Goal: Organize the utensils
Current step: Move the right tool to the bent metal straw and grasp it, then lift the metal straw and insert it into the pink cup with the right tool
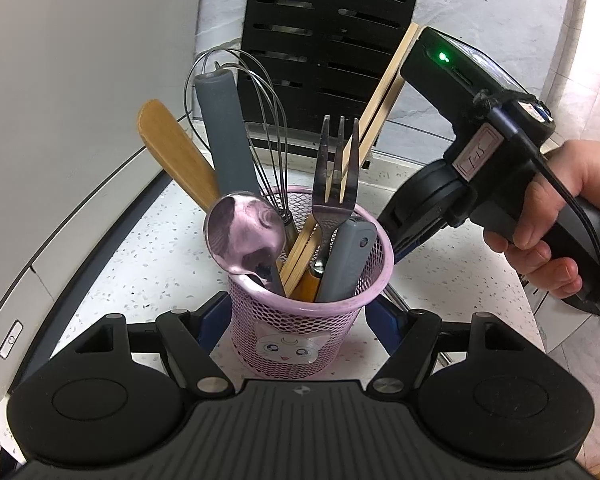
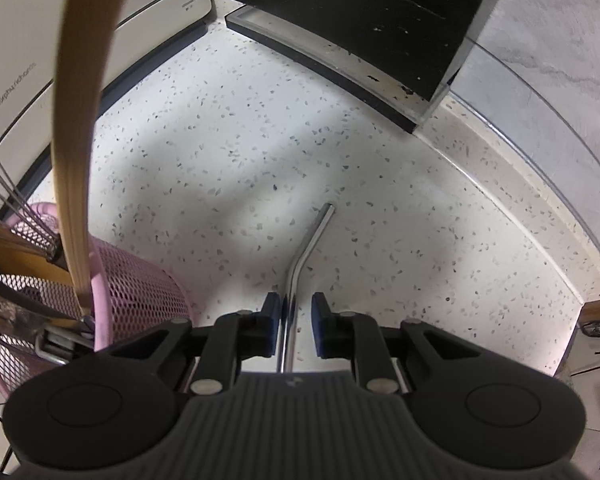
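The left gripper (image 1: 298, 320) clasps the pink mesh cup (image 1: 300, 320) of utensils. Right of the cup, the right gripper (image 2: 295, 312) stands slightly parted around a bent metal straw (image 2: 300, 264) lying on open speckled counter (image 2: 228, 152), pads not pressing.

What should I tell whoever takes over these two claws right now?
Left claw: closed around the pink mesh cup, steadying it on the counter.
Right claw: open, pads either side of the bent metal straw lying on the counter beside the cup, not gripping.
Done: spoon, fork, whisk, wooden spatula and chopsticks already stand in the cup.
Left: grip the straw, lift it, drop it in the cup.
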`<move>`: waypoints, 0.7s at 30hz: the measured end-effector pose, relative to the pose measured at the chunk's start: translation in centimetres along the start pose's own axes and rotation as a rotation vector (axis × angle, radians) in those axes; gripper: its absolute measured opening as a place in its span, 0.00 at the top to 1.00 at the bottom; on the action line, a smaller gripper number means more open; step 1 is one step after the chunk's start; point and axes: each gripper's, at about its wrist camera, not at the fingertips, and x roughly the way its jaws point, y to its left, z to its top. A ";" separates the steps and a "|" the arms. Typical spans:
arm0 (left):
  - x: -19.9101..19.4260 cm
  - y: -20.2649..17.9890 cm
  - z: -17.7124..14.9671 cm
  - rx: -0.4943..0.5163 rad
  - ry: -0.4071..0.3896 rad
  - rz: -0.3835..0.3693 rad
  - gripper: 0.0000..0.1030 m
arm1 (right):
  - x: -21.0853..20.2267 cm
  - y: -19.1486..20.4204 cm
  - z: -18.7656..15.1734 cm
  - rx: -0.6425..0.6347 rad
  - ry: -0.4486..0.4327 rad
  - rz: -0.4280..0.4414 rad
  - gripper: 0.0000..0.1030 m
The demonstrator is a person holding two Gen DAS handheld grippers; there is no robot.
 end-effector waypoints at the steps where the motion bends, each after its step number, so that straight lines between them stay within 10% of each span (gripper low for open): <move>1: 0.0 0.0 0.0 -0.002 0.000 0.004 0.17 | 0.0 0.2 0.0 -0.003 -0.005 -0.002 0.85; 21: -0.5 0.9 -0.5 -0.010 -0.003 -0.019 0.22 | -1.8 -0.5 -2.3 -0.034 -0.096 0.039 0.97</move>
